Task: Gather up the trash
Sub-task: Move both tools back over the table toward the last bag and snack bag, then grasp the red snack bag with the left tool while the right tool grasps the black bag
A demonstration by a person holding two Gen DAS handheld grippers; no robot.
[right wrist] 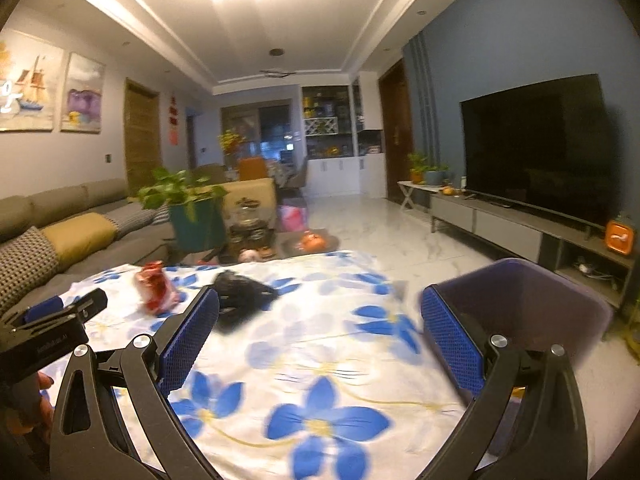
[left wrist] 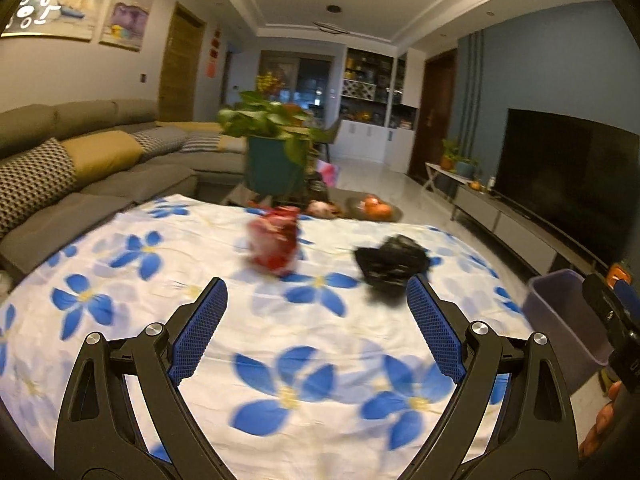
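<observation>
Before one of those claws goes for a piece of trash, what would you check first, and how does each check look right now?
1. Left claw open and holding nothing: ok.
2. Right claw open and holding nothing: ok.
3. Trash within view: ok, a red wrapper and a black wrapper lie on the flowered cloth.
4. Bin close by, mouth unblocked: ok, at the table's right edge.
5. Wrappers apart from each other: ok.
6. Exact shape of each wrapper: cannot tell, pictures are blurred.
</observation>
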